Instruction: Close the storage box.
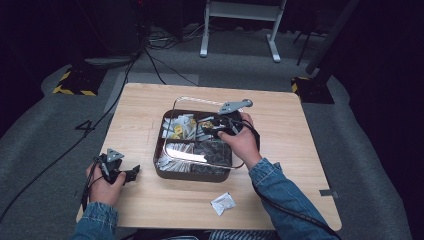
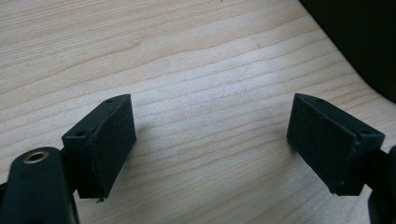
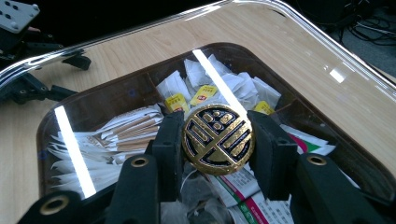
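A dark brown divided tray (image 1: 192, 176) stands mid-table with a clear lid (image 1: 197, 98) over it, which has a round gold-and-black knob (image 3: 217, 139). My right gripper (image 3: 216, 145) is shut on that knob, one black pad on each side; from above the gripper (image 1: 220, 125) is over the tray's far right part. Through the lid (image 3: 299, 46) I see white sachets (image 3: 116, 135) and tea bags with yellow tags (image 3: 203, 93). My left gripper (image 1: 131, 173) rests on the table left of the tray, and is open over bare wood (image 2: 212, 140).
One white sachet (image 1: 222, 203) lies loose on the wooden table (image 1: 280, 130) near the front edge, right of centre. Cables trail from both grippers. Beyond the table are grey floor, a white stand's legs (image 1: 240, 30) and black floor cables.
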